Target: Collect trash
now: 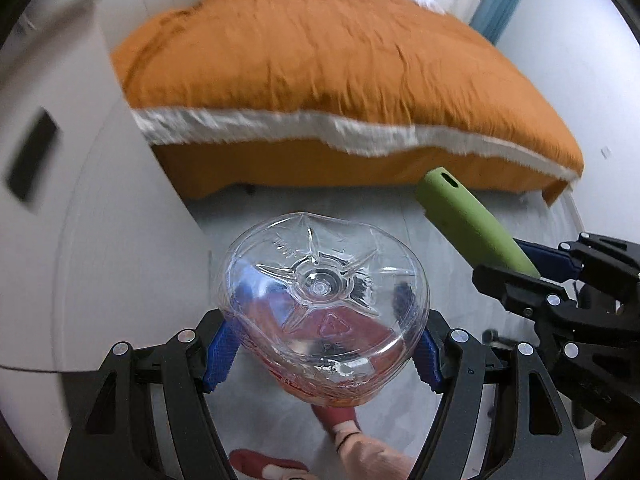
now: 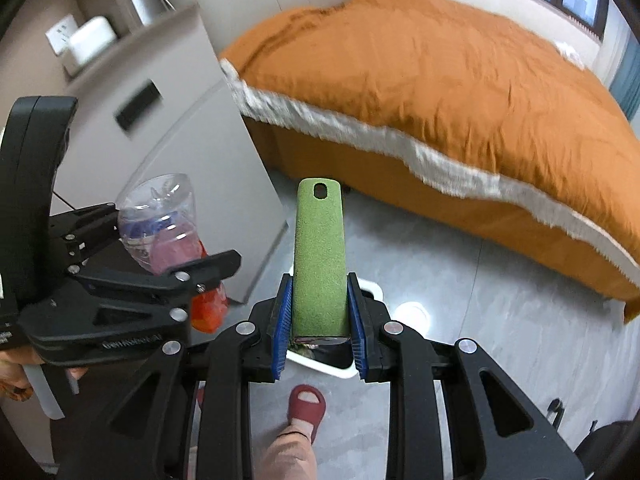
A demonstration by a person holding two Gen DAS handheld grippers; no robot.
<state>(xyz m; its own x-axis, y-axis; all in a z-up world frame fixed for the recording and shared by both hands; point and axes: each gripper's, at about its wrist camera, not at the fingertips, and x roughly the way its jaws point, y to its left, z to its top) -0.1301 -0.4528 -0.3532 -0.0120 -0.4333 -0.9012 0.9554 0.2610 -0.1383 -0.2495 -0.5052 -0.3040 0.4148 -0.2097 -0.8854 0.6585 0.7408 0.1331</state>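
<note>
My left gripper is shut on a clear plastic bottle with a red label, its base facing the camera; the bottle also shows in the right wrist view. My right gripper is shut on a green flat handle-shaped object with a hole at its far end, also seen in the left wrist view. Both are held in the air above the floor. A white trash bin sits on the floor just below the right gripper, mostly hidden by it.
A bed with an orange cover fills the far side. A white cabinet stands on the left. The grey tile floor lies between. The person's foot in a red slipper is below the right gripper.
</note>
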